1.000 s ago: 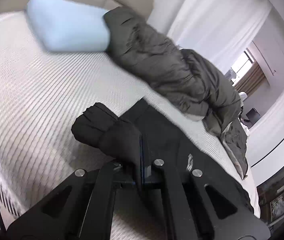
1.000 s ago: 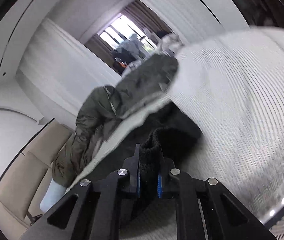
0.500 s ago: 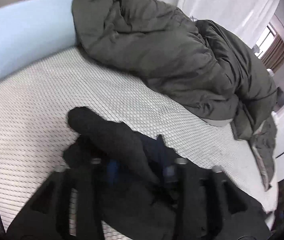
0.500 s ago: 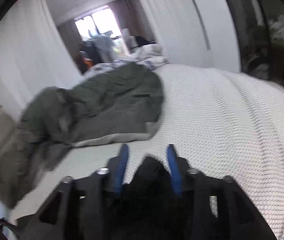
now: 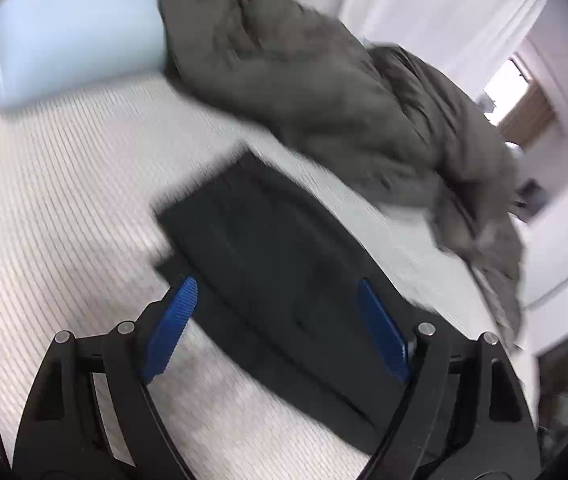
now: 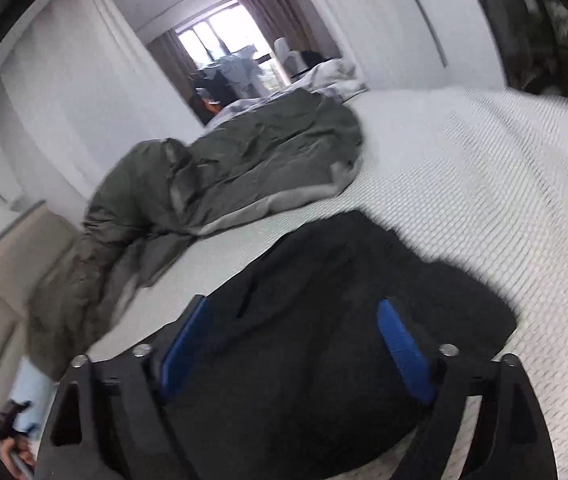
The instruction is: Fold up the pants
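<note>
The black pants (image 5: 268, 256) lie folded flat on the white ribbed bed cover (image 5: 64, 208). My left gripper (image 5: 276, 292) is open, its blue pads wide apart above the near end of the pants, holding nothing. In the right wrist view the pants (image 6: 323, 320) lie in a dark heap on the bed cover (image 6: 483, 184). My right gripper (image 6: 291, 308) is open over them, its blue pads apart and empty.
A rumpled grey-green duvet (image 5: 323, 92) lies along the far side of the bed, also in the right wrist view (image 6: 224, 176). A light blue pillow (image 5: 72, 40) sits at the headboard. White curtains (image 6: 84, 80) and a window (image 6: 224, 40) stand beyond.
Both grippers were shut on the pants a second ago. They have opened, let the cloth drop onto the bed, and drawn back a little.
</note>
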### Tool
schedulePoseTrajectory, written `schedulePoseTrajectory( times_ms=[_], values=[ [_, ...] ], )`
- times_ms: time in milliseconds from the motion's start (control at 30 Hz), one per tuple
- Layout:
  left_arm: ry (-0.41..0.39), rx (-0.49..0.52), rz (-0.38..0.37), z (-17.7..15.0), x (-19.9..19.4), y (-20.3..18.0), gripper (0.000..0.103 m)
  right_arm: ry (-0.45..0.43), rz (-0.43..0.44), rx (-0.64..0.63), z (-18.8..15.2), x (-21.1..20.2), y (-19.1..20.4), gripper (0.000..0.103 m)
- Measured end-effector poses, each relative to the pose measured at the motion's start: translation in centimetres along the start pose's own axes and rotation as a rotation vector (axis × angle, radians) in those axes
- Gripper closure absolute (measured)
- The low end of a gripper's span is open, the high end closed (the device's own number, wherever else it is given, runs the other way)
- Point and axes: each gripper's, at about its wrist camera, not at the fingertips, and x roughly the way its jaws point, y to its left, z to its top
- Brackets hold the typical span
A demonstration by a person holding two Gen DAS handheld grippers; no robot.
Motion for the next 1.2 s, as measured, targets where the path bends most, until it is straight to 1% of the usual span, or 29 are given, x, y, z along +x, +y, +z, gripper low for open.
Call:
schedulePoseTrajectory(
  times_ms=[33, 67, 100, 133, 200, 267, 433, 467, 500, 533, 567, 600, 633, 667, 700, 767, 800, 833, 867, 900, 933, 967, 1000, 1067, 1133, 1167, 1200],
  values=[
    [0.027, -0.008, -0.041, -1.6, 0.3, -0.4, 0.025, 0.029, 0.025, -0.012, -0.4, 0.4, 0.3, 0.015],
    [0.047, -0.007, -0.066, -2.8, 0.6, -0.7, 0.027, 0.072, 0.052, -0.031, -1.1, 0.9, 0.7, 0.015],
    [0.082, -0.002, -0.092, -4.5, 1.4, -1.4, 0.034, 0.096, 0.072, -0.040, -1.4, 1.1, 0.9, 0.015],
    [0.103, -0.004, -0.106, -5.4, 2.0, -1.7, 0.044, 0.113, 0.089, -0.046, -1.8, 1.2, 1.2, 0.015],
    [0.147, -0.023, -0.143, -7.5, 3.4, -2.7, 0.046, 0.117, 0.110, -0.055, -2.1, 1.3, 1.9, 0.015],
    [0.148, -0.017, -0.144, -8.3, 4.4, -3.4, 0.049, 0.110, 0.123, -0.067, -2.1, 1.2, 2.3, 0.015],
    [0.182, -0.004, -0.087, -9.1, 7.5, -4.8, 0.050, 0.109, 0.140, -0.060, -2.2, 1.6, 2.8, 0.015],
    [0.195, -0.010, -0.073, -8.9, 8.5, -5.0, 0.053, 0.113, 0.140, -0.057, -2.2, 1.6, 2.7, 0.015],
    [0.186, -0.024, -0.054, -8.9, 9.1, -5.1, 0.067, 0.119, 0.137, -0.054, -2.1, 1.6, 2.4, 0.015],
    [0.171, -0.027, -0.037, -8.8, 9.1, -5.0, 0.089, 0.125, 0.135, -0.053, -2.1, 1.8, 2.3, 0.015],
    [0.159, -0.033, -0.027, -8.8, 9.3, -4.9, 0.099, 0.134, 0.135, -0.053, -2.1, 2.0, 2.1, 0.015],
    [0.152, -0.047, -0.034, -8.8, 9.3, -4.5, 0.101, 0.137, 0.130, -0.053, -2.1, 2.1, 1.9, 0.015],
    [0.135, -0.074, -0.066, -8.6, 8.9, -4.0, 0.102, 0.140, 0.123, -0.054, -2.1, 2.2, 1.8, 0.015],
    [0.116, -0.079, -0.086, -8.5, 8.2, -3.7, 0.103, 0.141, 0.116, -0.053, -2.1, 2.2, 1.6, 0.015],
    [0.073, -0.061, -0.109, -8.4, 6.5, -3.8, 0.103, 0.138, 0.111, -0.051, -2.0, 2.2, 1.5, 0.015],
    [0.018, -0.004, -0.128, -8.3, 4.0, -4.2, 0.103, 0.127, 0.103, -0.043, -1.9, 1.8, 1.2, 0.015],
    [0.004, 0.033, -0.120, -8.4, 3.3, -4.3, 0.103, 0.122, 0.103, -0.040, -1.8, 1.6, 1.2, 0.015],
    [0.013, 0.047, -0.102, -8.5, 3.5, -4.2, 0.103, 0.119, 0.103, -0.037, -1.8, 1.5, 1.2, 0.015],
    [0.043, 0.055, -0.076, -8.7, 4.0, -4.0, 0.103, 0.117, 0.102, -0.039, -1.8, 1.3, 1.1, 0.015],
    [0.081, 0.056, -0.046, -8.9, 5.1, -3.8, 0.103, 0.117, 0.101, -0.042, -1.8, 1.3, 1.2, 0.015],
    [0.129, 0.026, -0.012, -9.2, 6.4, -3.0, 0.100, 0.118, 0.098, -0.044, -1.8, 1.3, 1.2, 0.015],
    [0.158, -0.010, -0.011, -9.4, 7.0, -2.4, 0.100, 0.122, 0.095, -0.044, -1.9, 1.3, 1.2, 0.015],
    [0.159, -0.039, -0.028, -9.4, 6.7, -2.0, 0.098, 0.128, 0.092, -0.041, -1.9, 1.4, 1.1, 0.015],
    [0.131, -0.024, -0.022, -9.2, 5.4, -2.2, 0.083, 0.136, 0.089, -0.030, -2.0, 1.5, 1.0, 0.015],
    [0.076, -0.029, -0.033, -9.6, 3.9, -1.9, 0.036, 0.138, 0.087, -0.024, -2.0, 1.4, 0.9, 0.015],
    [0.061, -0.045, -0.038, -9.6, 3.8, -1.6, 0.032, 0.136, 0.087, -0.024, -2.0, 1.2, 0.9, 0.015],
    [0.073, -0.069, -0.040, -9.4, 4.0, -1.0, 0.032, 0.136, 0.085, -0.028, -2.0, 1.2, 0.9, 0.015]
  ],
)
